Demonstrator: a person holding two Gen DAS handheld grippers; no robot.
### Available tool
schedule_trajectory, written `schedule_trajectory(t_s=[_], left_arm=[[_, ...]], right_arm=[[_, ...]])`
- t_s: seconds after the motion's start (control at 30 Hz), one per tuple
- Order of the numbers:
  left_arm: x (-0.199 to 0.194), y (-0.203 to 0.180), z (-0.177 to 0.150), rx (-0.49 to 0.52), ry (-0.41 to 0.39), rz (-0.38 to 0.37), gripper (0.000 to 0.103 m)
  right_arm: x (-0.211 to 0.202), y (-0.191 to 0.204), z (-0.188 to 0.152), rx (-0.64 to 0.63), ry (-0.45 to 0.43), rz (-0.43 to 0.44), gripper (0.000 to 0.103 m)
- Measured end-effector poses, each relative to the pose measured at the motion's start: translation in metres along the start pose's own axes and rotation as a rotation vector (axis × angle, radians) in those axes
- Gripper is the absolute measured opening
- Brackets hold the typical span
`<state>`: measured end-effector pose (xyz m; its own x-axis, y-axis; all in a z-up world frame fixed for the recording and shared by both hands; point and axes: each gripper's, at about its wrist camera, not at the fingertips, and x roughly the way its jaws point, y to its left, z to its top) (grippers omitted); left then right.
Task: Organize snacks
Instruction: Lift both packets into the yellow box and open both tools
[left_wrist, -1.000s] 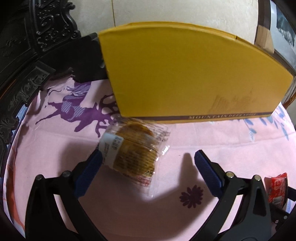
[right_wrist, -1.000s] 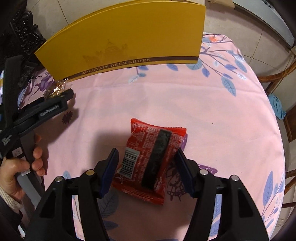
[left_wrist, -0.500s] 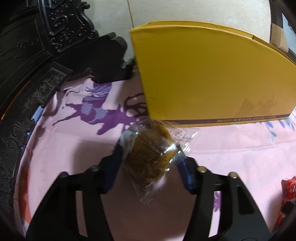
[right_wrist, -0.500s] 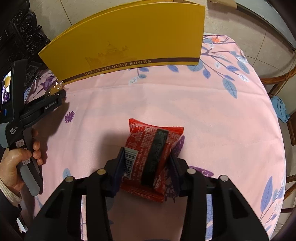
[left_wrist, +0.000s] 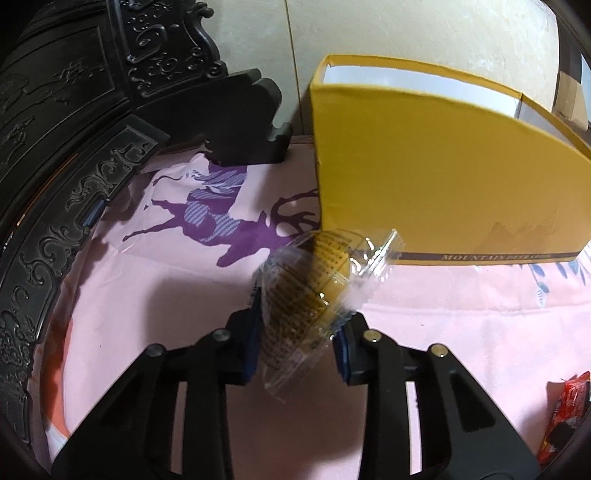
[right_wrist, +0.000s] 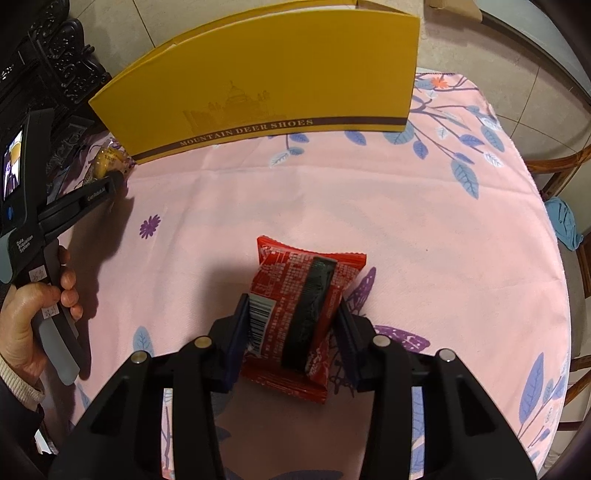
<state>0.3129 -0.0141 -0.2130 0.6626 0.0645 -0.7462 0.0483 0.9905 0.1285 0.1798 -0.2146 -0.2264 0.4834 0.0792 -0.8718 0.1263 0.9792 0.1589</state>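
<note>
With the left hand-held gripper (left_wrist: 299, 332) closing on the clear-wrapped cake (left_wrist: 314, 288) and the right hand-held gripper (right_wrist: 291, 332) clamping the red packet (right_wrist: 295, 314), lift both clear over the yellow box (right_wrist: 266, 74) wall.

One clear-wrapped pastry (left_wrist: 306, 295), one red snack packet (right_wrist: 299, 317), one yellow shoebox (right_wrist: 273, 81), two grippers, one hand (right_wrist: 26, 310).

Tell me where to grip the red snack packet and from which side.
Grip the red packet across its narrow width, on the two long side edges at mid-length, coming down from above. It lies flat on the cloth, and its middle bulges, giving the pads something to press on.
</note>
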Motion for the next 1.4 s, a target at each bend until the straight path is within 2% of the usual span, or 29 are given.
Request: schedule_trajectory(t_s=[0.3,0.5,0.67,0.8,0.97,1.1,1.37,1.4], left_arm=[[-0.043,-0.001,-0.002,-0.034,-0.027,-0.032,0.03],[-0.082,-0.004,0.009,-0.041,-0.074,-0.066,0.03],[-0.118,-0.011,0.043,-0.02,-0.162,-0.116,0.03],[-0.131,-0.02,0.086,-0.015,-0.22,-0.166,0.03],[-0.12,-0.038,0.144,-0.003,-0.253,-0.186,0.03],[-0.095,-0.052,0.171,-0.003,-0.215,-0.18,0.03],[-0.044,-0.066,0.181,-0.008,-0.097,-0.132,0.032],[-0.041,-0.067,0.18,-0.014,-0.093,-0.127,0.042]], right_arm=[[-0.021,0.003,0.009,-0.026,-0.039,0.02,0.044],[-0.041,0.002,0.02,-0.031,-0.084,0.042,0.044],[-0.072,0.002,0.049,-0.043,-0.172,0.063,0.044],[-0.103,0.001,0.104,-0.064,-0.298,0.095,0.044],[-0.114,0.003,0.183,-0.083,-0.41,0.109,0.044],[-0.097,0.002,0.229,-0.078,-0.396,0.119,0.044],[-0.054,0.01,0.262,-0.094,-0.32,0.095,0.045],[-0.05,0.011,0.263,-0.093,-0.312,0.089,0.045]])
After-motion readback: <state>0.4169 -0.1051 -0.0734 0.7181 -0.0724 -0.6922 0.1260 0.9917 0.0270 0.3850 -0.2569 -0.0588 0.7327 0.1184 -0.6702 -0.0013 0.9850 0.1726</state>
